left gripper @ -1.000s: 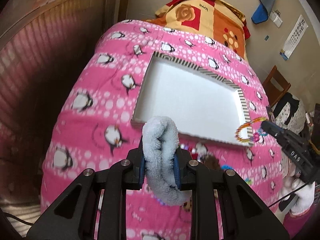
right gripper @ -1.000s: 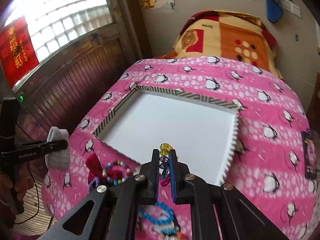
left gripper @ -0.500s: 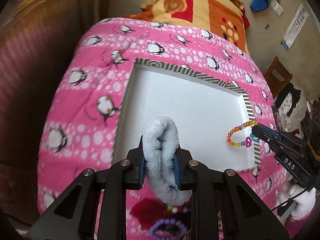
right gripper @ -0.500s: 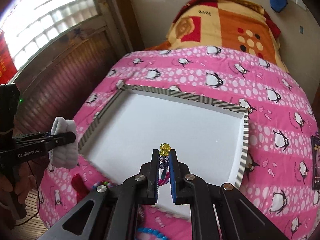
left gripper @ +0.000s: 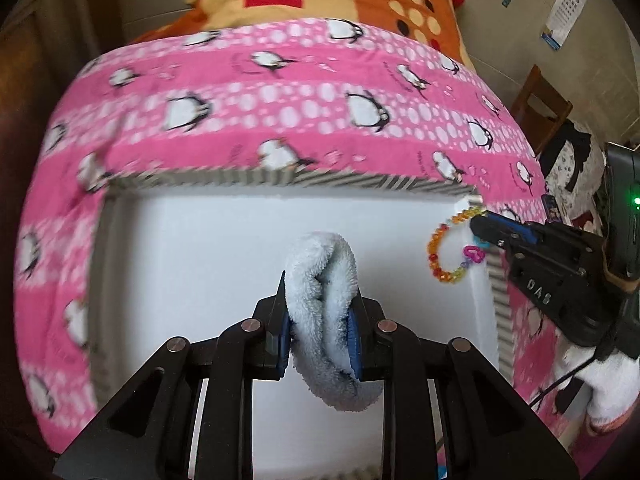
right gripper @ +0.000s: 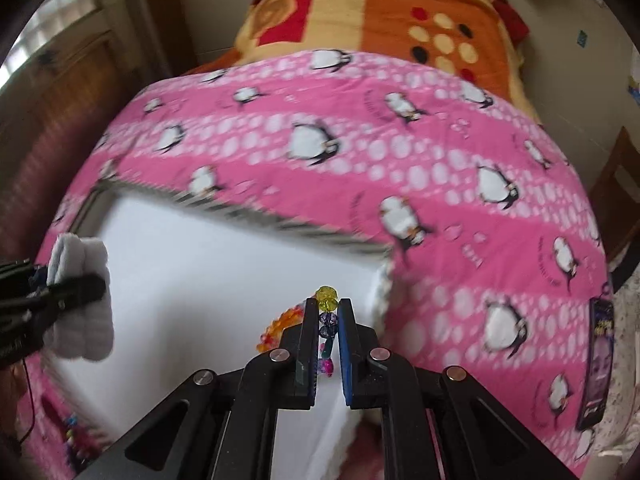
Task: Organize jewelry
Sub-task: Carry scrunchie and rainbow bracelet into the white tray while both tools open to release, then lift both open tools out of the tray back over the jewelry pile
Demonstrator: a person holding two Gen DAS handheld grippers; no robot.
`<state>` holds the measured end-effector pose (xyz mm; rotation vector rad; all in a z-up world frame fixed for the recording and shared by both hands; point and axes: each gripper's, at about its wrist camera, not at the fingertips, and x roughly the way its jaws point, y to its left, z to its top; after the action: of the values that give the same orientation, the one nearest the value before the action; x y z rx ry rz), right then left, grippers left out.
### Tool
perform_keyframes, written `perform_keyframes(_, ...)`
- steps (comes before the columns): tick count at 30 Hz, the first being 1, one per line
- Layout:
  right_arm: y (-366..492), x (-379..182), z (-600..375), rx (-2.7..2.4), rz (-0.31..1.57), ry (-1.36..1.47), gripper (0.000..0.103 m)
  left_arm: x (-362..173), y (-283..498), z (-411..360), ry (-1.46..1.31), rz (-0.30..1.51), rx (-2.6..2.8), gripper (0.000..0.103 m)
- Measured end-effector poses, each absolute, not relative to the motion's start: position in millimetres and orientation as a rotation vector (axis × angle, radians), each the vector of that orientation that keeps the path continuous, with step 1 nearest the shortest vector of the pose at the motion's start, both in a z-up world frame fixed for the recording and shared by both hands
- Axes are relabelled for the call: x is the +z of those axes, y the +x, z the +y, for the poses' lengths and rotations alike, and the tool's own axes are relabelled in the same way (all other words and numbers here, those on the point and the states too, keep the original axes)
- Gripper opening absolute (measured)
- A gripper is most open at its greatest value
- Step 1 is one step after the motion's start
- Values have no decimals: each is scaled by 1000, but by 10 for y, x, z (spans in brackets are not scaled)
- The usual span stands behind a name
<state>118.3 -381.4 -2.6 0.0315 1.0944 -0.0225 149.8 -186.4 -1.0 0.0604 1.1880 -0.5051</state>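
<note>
My left gripper (left gripper: 320, 284) is shut on a fluffy pale blue scrunchie (left gripper: 326, 320), which hangs over the white tray (left gripper: 200, 248) with the striped rim. My right gripper (right gripper: 325, 312) is shut on a beaded bracelet (right gripper: 327, 320) of yellow, purple and orange beads. In the left wrist view that bracelet (left gripper: 448, 248) dangles as a loop over the tray's right edge from the right gripper (left gripper: 478, 226). In the right wrist view the left gripper (right gripper: 80, 284) and the scrunchie (right gripper: 80, 308) sit at the tray's left side, above the white tray (right gripper: 208, 280).
The tray lies on a pink penguin blanket (left gripper: 304, 120) over a bed. An orange and yellow blanket (right gripper: 380, 12) is folded at the far end. Loose jewelry (right gripper: 70, 436) lies on the blanket near the tray. A phone (right gripper: 598, 364) rests at the right. A wooden chair (left gripper: 538, 100) stands beyond.
Both grippers moved forward and lower over the tray, each still holding its item. The loose jewelry at the near edge has slid out of the left view.
</note>
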Motion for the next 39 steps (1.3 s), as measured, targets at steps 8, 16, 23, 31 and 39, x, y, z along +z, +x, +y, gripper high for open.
perform_keyframes(8, 1296, -101, -3954, 18, 1076, 129, 8, -188, 1774, -2318, 54, 1213, -544, 21)
perform_keyframes(16, 930, 116, -4023, 25, 998, 245, 25, -180, 1822, -2479, 30, 1192, -579, 38)
perform_keyframes(23, 515, 216, -3905, 45, 975, 251, 27, 31, 1690, -2241, 7, 1167, -567, 60)
perform_keyframes(31, 100, 287, -3675, 54, 959, 230, 27, 201, 1387, -1910, 19, 1139, -515, 60)
perform_keyframes(39, -304, 439, -3497, 54, 921, 238, 27, 343, 873, -1649, 31, 1100, -482, 60)
